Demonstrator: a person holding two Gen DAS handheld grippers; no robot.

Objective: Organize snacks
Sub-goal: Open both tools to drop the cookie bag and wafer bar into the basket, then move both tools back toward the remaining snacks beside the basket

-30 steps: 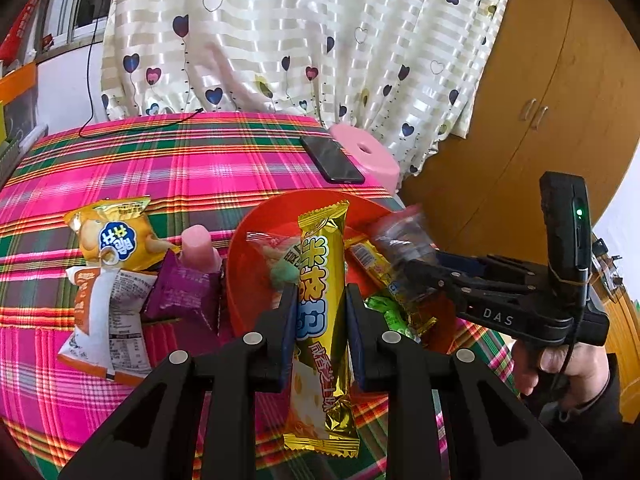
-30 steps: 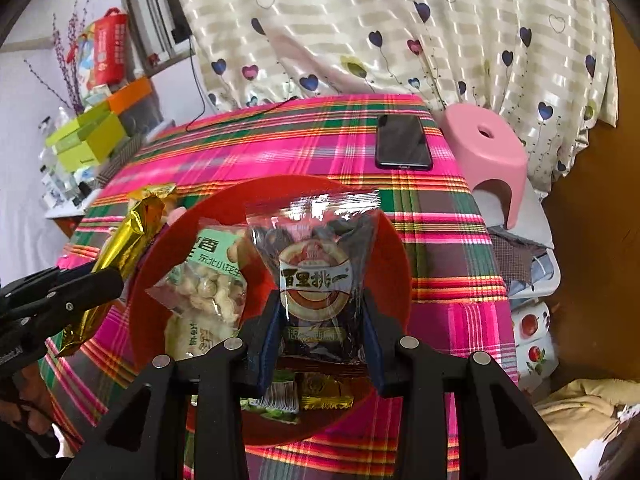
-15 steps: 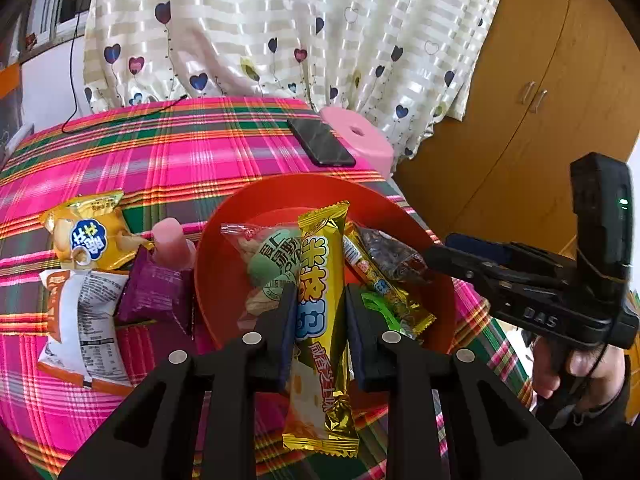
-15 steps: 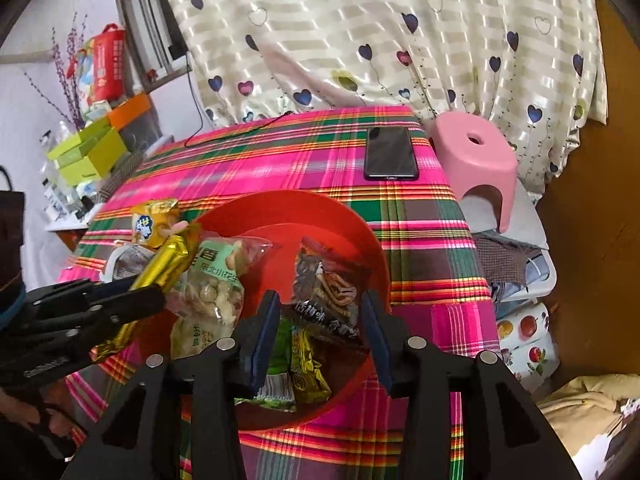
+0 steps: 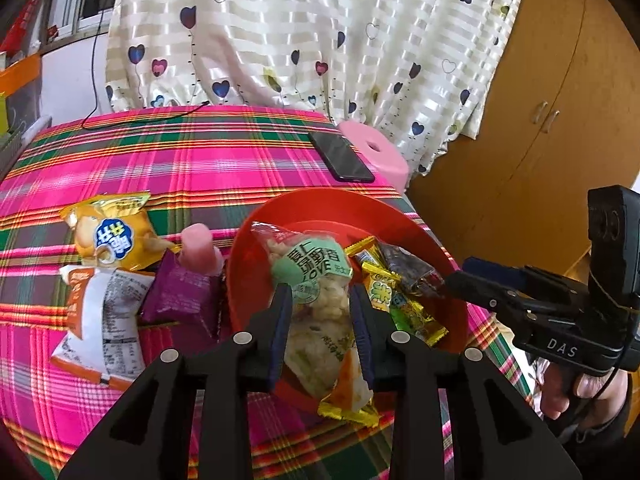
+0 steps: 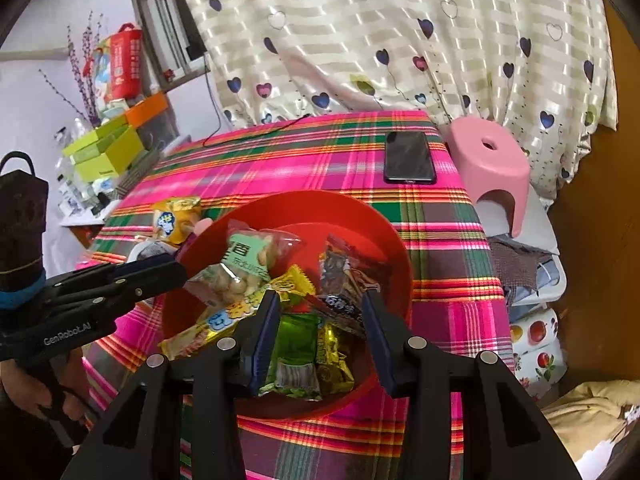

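Both grippers hang over the red bowl, jaws released: left gripper, right gripper. The gold bar lies inside with other snacks; three packets lie left of the bowl

Both views are brightly and evenly lit, with daylight coming through the heart-print curtain, whose pale stripes glow and shine. The plaid tablecloth shows a soft washed-out sheen near the far side. Shadows are faint. Foil snack wrappers glint. Fisheye distortion bends straight edges strongly, and black vignette fills the corners. Detail softens slightly toward the rims.
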